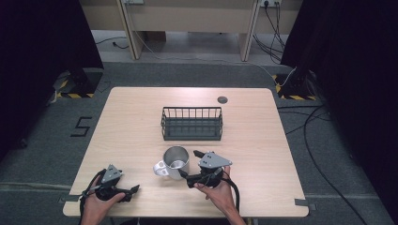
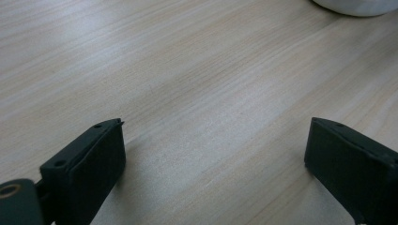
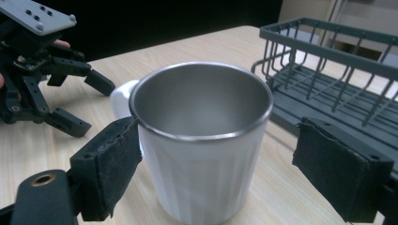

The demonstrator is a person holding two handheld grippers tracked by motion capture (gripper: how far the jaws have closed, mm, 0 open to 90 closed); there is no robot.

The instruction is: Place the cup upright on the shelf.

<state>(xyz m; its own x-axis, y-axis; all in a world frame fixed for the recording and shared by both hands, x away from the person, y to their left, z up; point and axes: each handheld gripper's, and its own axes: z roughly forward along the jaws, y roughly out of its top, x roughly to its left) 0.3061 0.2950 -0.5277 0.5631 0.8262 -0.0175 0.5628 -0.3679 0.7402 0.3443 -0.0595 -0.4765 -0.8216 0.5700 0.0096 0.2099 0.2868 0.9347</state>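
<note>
I'm working in what looks like a lab or recording room: my light wooden table [image 1: 141,122] stands on grey carpet between black curtains [image 1: 42,42], with hazard-striped stand bases [image 1: 75,86], loose cables [image 1: 319,140], wall sockets and a taped 5 [image 1: 81,126] on the floor.

Mug [image 3: 202,154]: brushed-metal interior, glossy white outside; table [image 1: 131,136] matt pale wood.

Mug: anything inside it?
Inside the mug, the right gripper view shows bare steel wall and nothing else; its near rim hides the bottom. The high view shows only a bright glint there.
</note>
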